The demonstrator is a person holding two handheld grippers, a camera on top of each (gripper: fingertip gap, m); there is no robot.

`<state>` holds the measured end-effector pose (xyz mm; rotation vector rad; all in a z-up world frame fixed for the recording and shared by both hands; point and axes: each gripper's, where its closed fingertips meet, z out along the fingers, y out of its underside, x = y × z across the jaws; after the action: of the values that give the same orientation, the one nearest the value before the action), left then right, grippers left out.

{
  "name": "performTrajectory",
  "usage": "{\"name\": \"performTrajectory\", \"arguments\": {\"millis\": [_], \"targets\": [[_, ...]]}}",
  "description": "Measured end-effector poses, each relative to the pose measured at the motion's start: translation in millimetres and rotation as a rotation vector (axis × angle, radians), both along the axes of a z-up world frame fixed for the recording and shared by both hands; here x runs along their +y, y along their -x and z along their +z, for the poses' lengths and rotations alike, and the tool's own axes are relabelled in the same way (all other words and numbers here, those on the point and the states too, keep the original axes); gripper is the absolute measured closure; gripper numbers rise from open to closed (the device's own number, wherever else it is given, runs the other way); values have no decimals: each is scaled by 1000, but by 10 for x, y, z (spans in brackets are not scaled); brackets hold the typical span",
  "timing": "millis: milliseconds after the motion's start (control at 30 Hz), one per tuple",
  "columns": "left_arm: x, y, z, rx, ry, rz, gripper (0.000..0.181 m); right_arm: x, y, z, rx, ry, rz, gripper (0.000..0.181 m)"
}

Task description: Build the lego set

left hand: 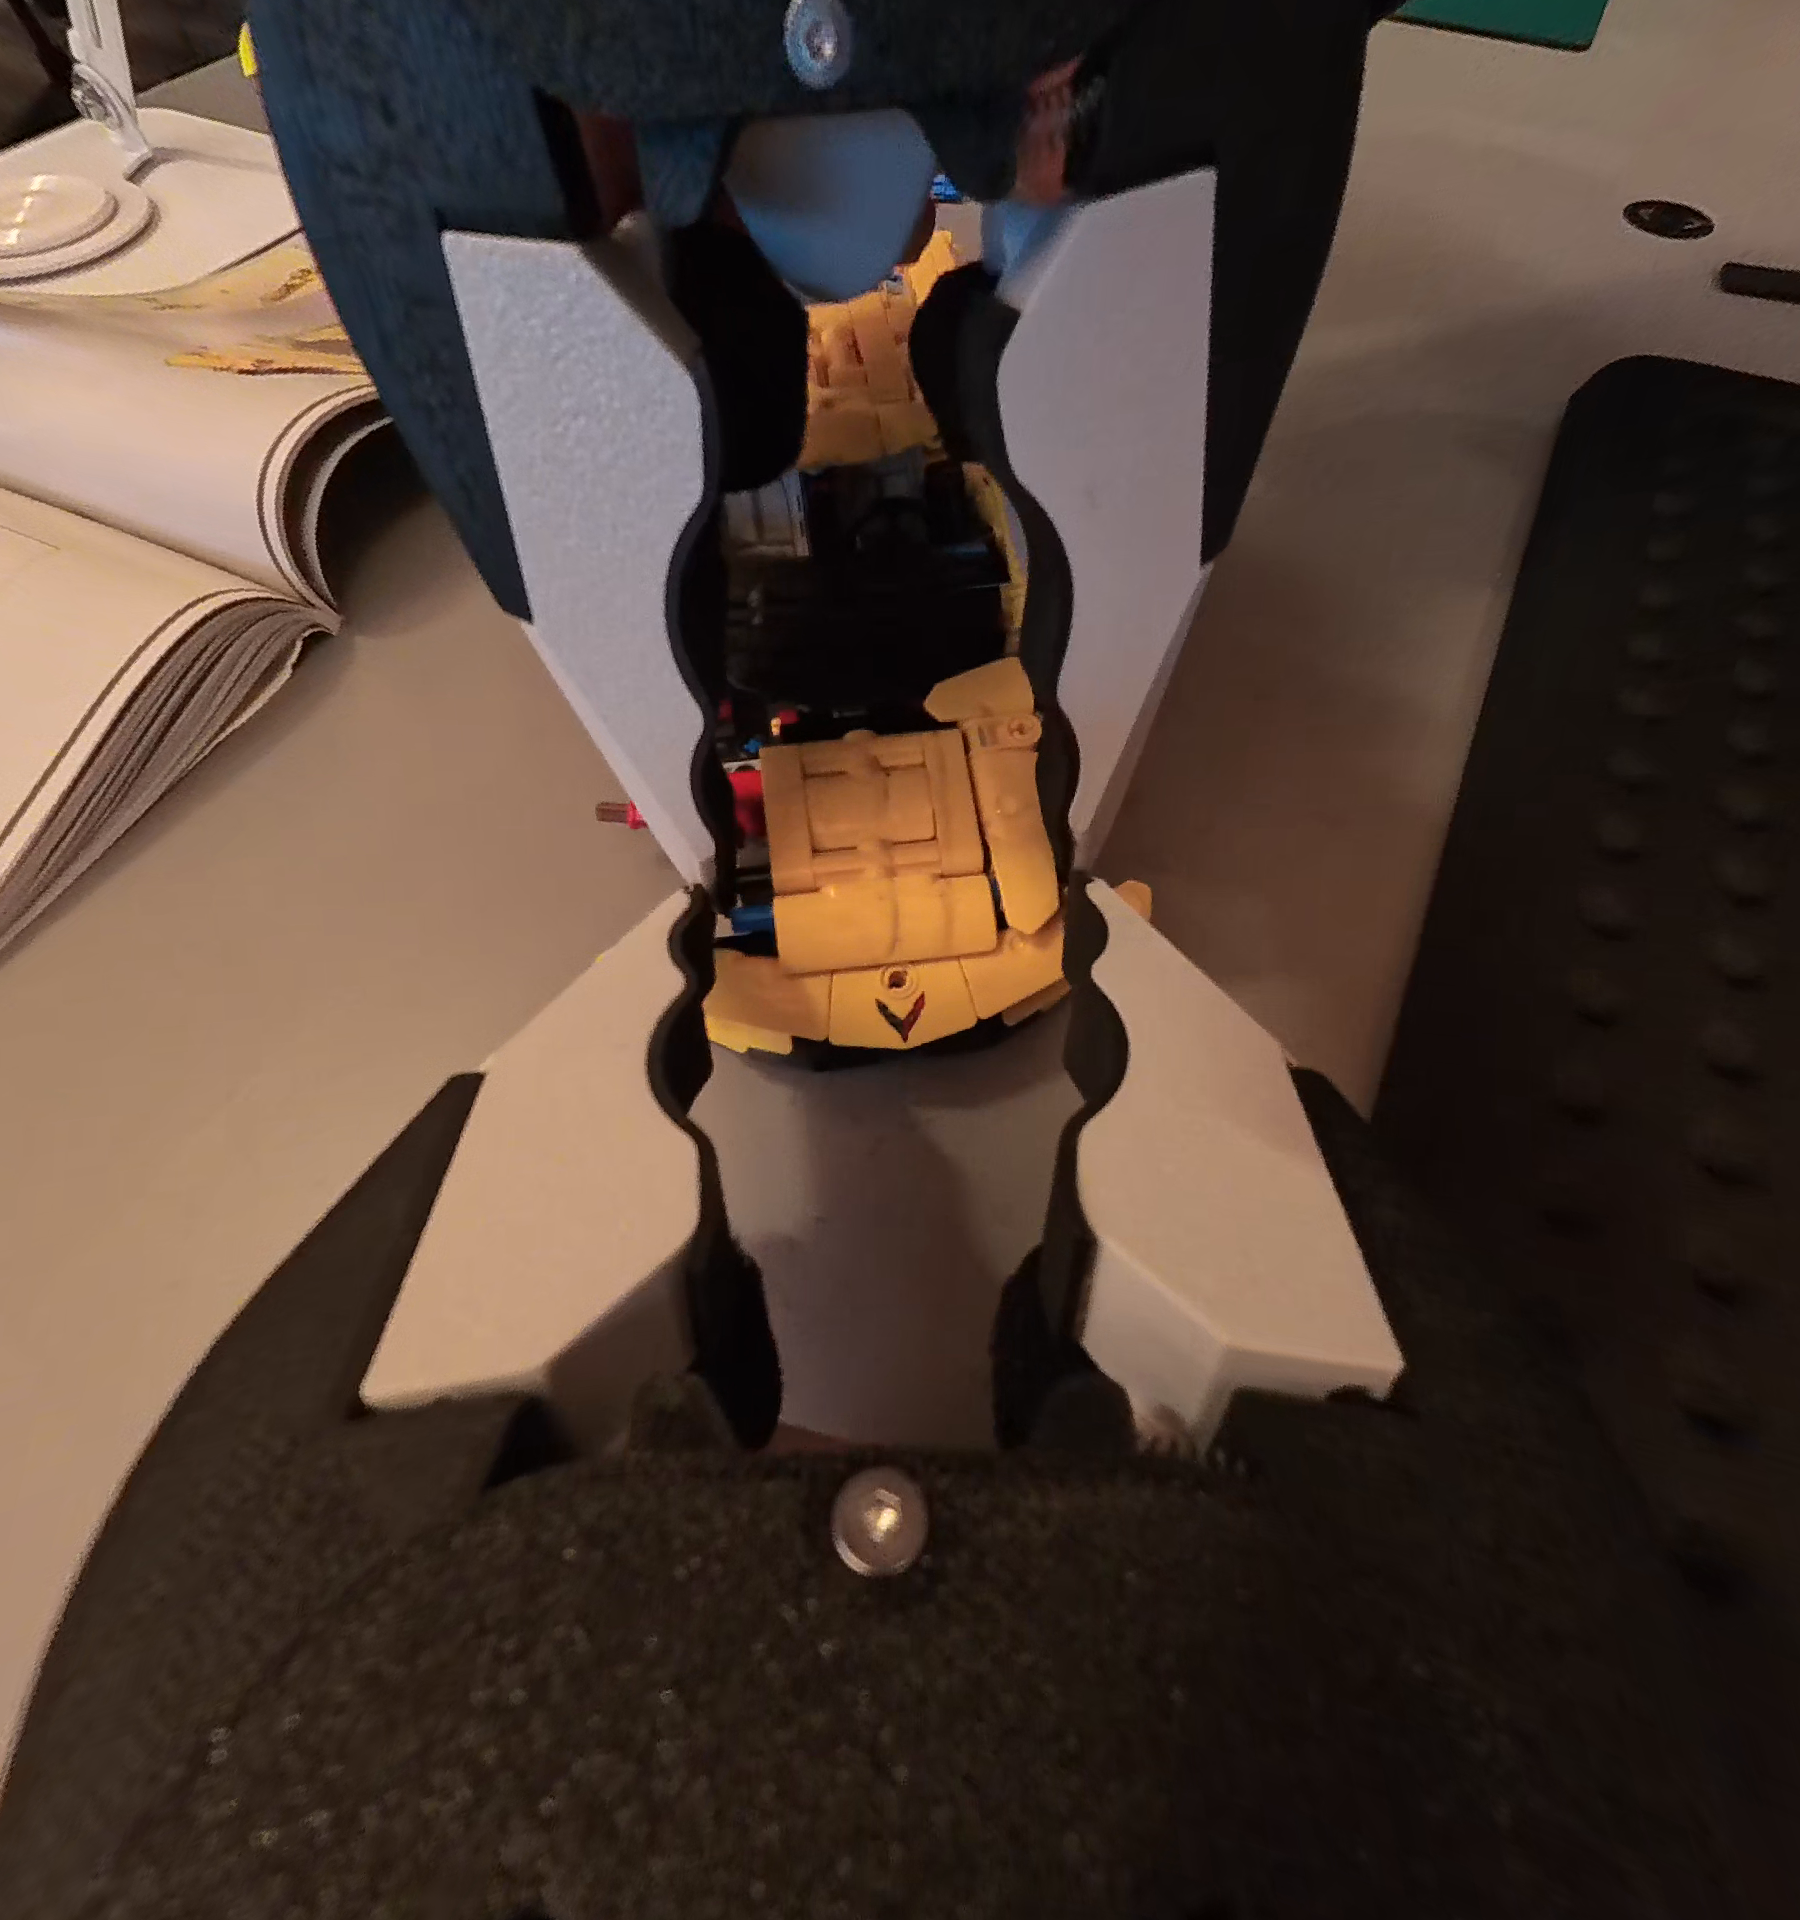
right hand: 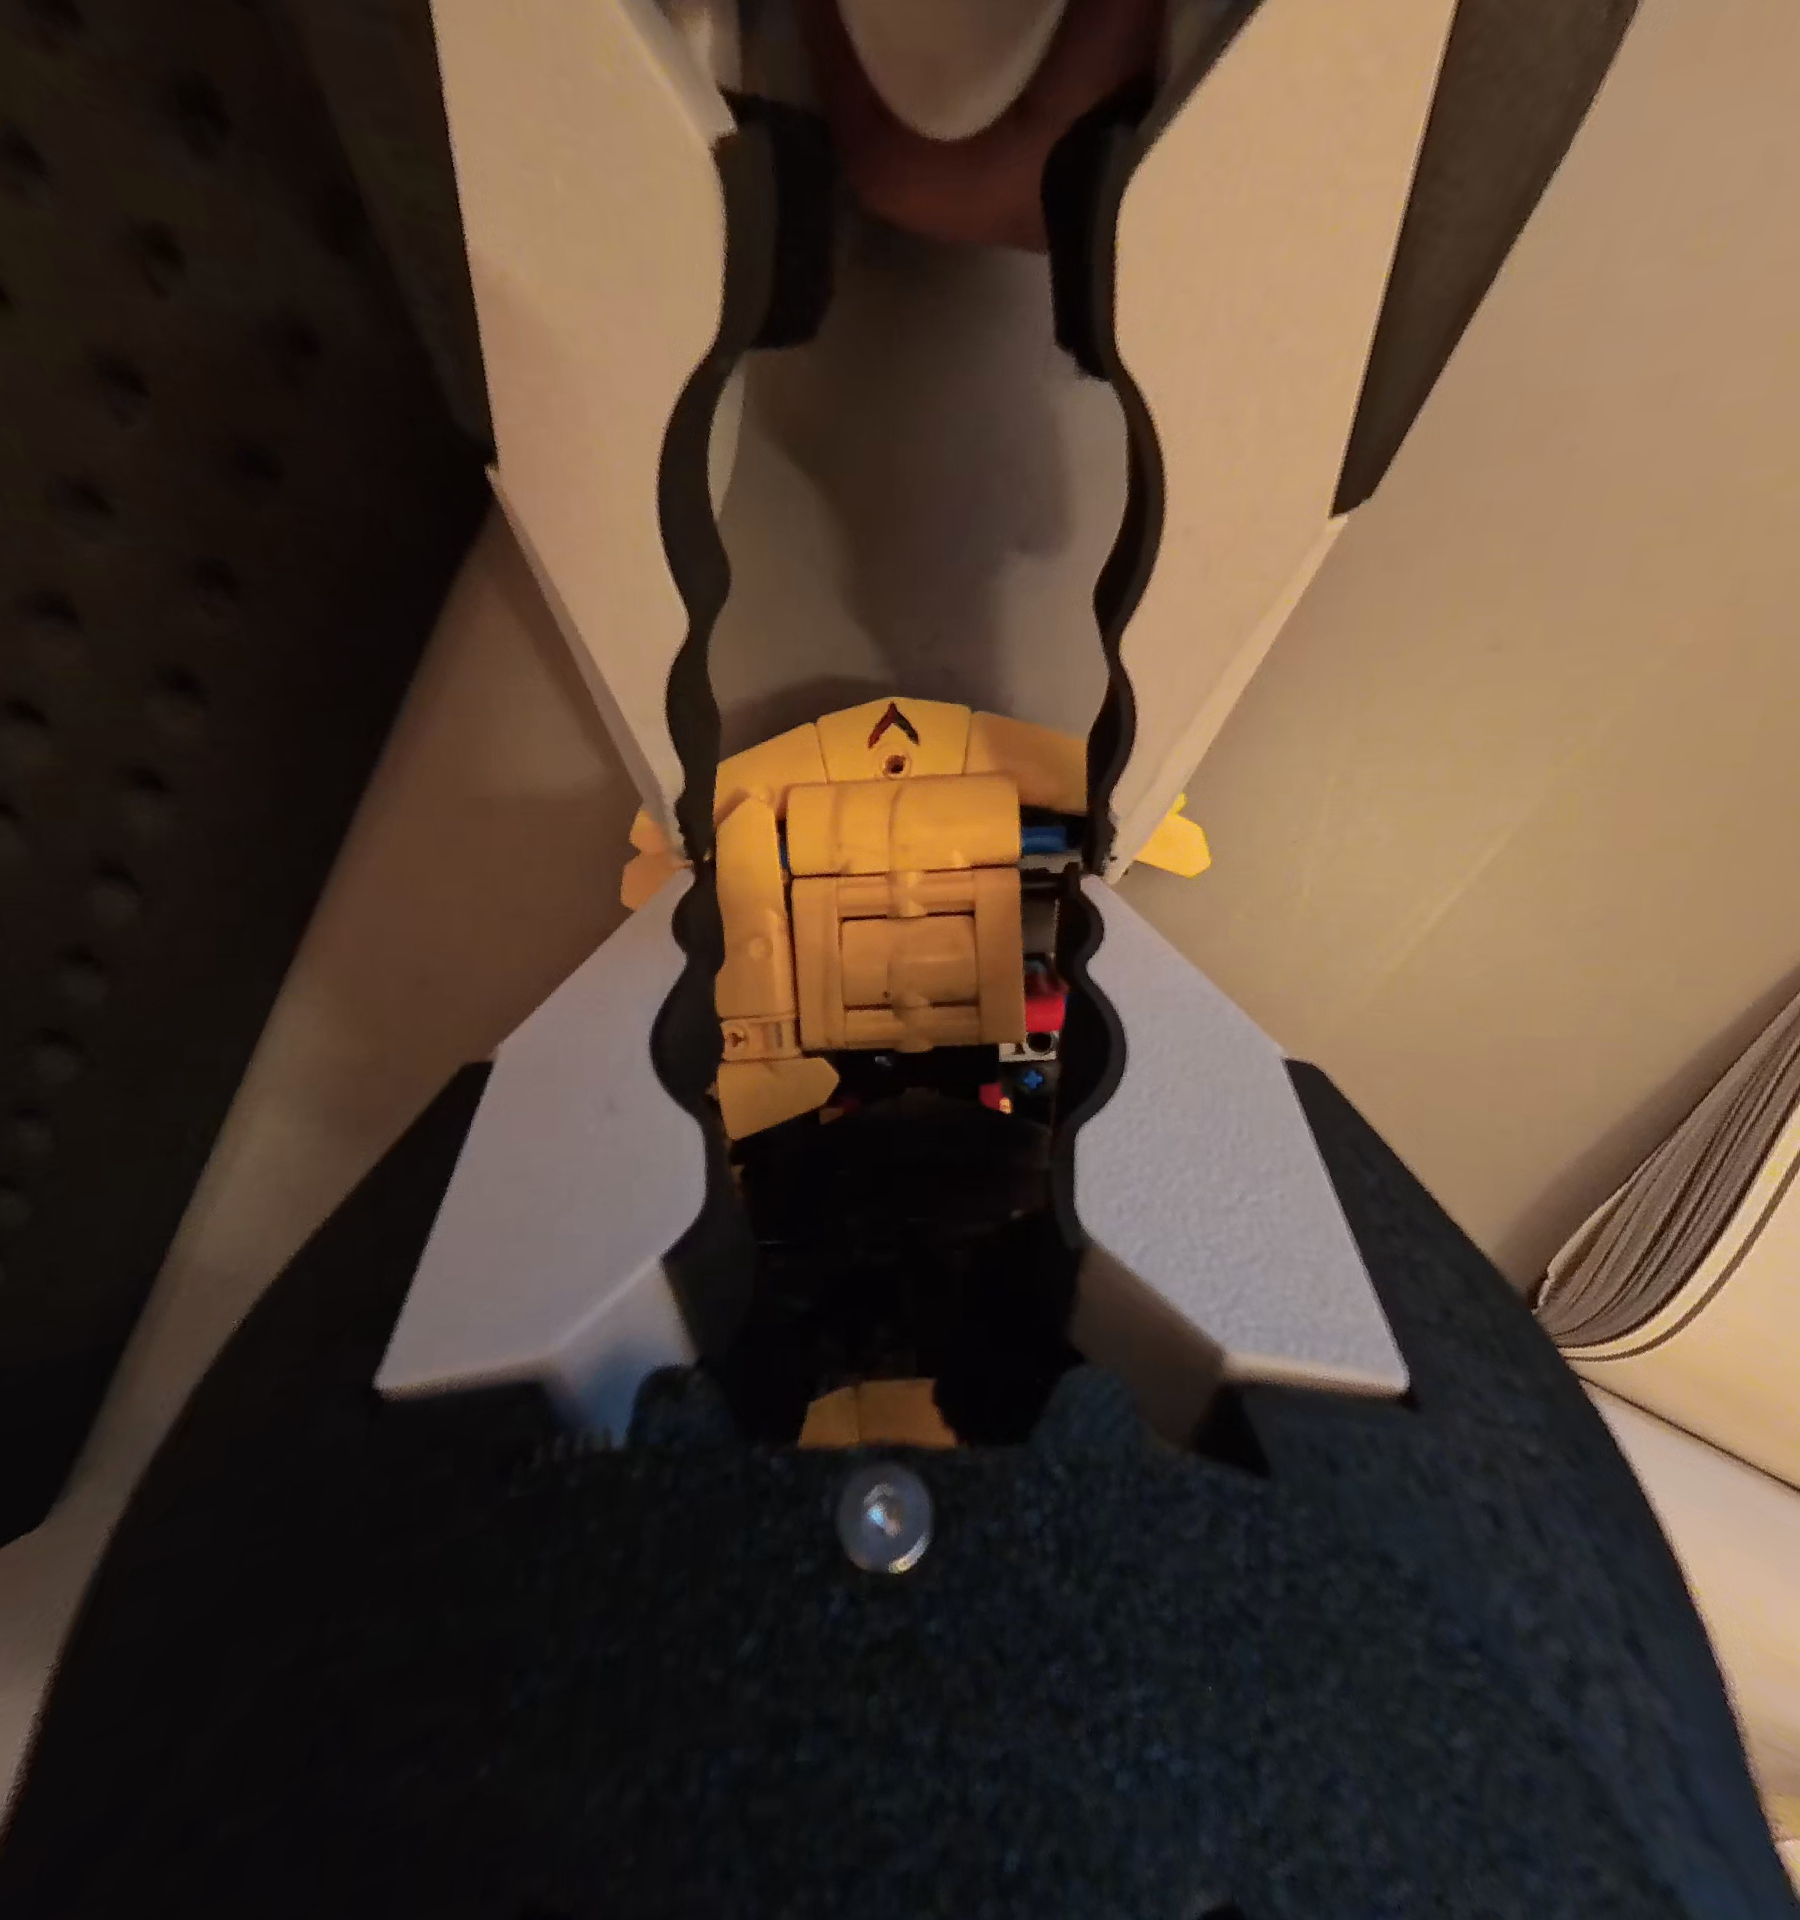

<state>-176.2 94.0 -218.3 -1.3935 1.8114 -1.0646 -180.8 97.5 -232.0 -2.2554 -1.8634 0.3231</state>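
The 2 grippers met tip to tip over a yellow Lego car (left hand: 880, 842) standing on the grey table (left hand: 356, 935), the left gripper (left hand: 880, 914) set narrowly about its nose and the right gripper (right hand: 880, 883) straddling the cabin and bonnet; whether either truly gripped it I cannot tell. I judged the step to be steadying or squeezing the nearly finished body, so the next move would call for an even, gentle press. The only marking was a dark chevron emblem (left hand: 898, 1013) on the nose, while the open instruction booklet (left hand: 96, 644) lay too far off to read.
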Motion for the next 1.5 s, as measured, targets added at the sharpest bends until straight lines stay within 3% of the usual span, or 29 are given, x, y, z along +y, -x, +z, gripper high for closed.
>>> {"name": "performTrajectory", "arguments": {"millis": [67, 433, 533, 833, 967, 1233, 1300, 1500], "targets": [[-3, 8, -8, 8, 9, -3, 121, 6, -8, 0, -10, -4, -2, 118], [11, -16, 4, -1, 12, 8, 121, 11, -16, 15, 68, 0, -29, 117], [8, -17, 19, -19, -17, 14, 121, -20, -158, 88, 33, -21, -12, 95], [39, -117, 79, -33, 25, 20, 111, 7, -255, 27, 23, -39, 16, 103], [-21, -198, -74, 44, -10, -11, 108, 3, -236, -11, 23, -20, 26, 104], [-33, -216, -76, 54, -36, -24, 112, -2, -259, -15, -2, -27, 48, 106], [-83, -205, -67, 47, -43, -48, 122, 0, -260, -15, -8, -35, 58, 107], [-76, -205, -63, 37, -44, -51, 122, 10, -241, -12, 40, -20, 18, 106]]}}
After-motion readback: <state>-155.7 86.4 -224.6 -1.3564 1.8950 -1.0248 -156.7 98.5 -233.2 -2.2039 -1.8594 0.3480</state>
